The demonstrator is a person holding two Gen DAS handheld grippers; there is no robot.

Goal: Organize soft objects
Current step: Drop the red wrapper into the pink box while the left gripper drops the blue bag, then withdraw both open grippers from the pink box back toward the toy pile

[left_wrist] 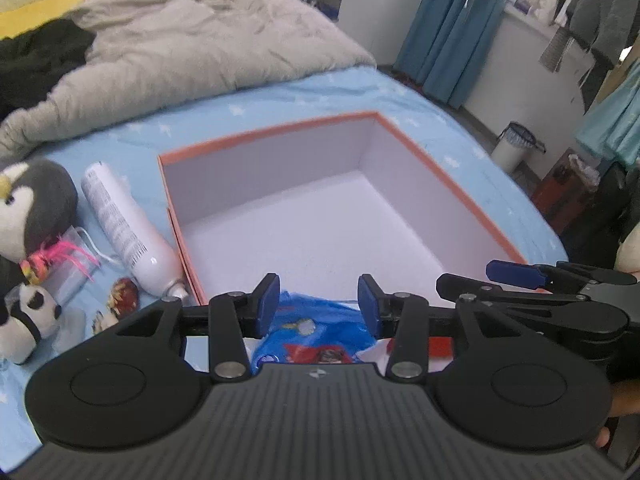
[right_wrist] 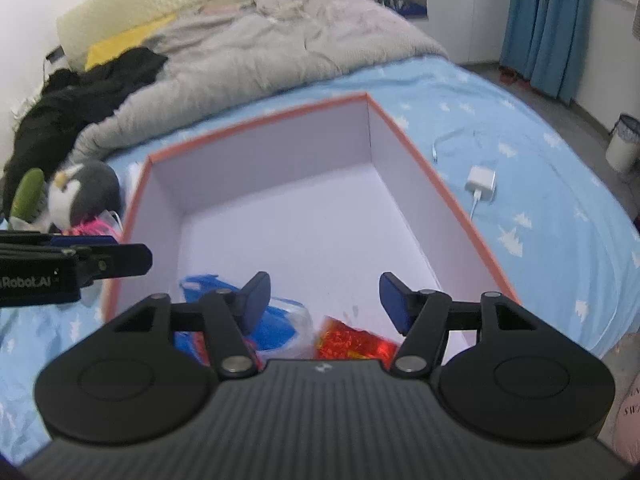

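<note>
An open orange-rimmed box with a white inside stands on the blue bed sheet; it also shows in the right wrist view. A blue plastic packet lies at the box's near end, under my open, empty left gripper. In the right wrist view the blue packet and a shiny red packet lie below my open, empty right gripper. A grey penguin plush and a small panda plush lie left of the box.
A white spray can lies between the penguin and the box. A grey duvet and black clothes cover the far bed. A white charger with cable lies right of the box. A bin stands on the floor.
</note>
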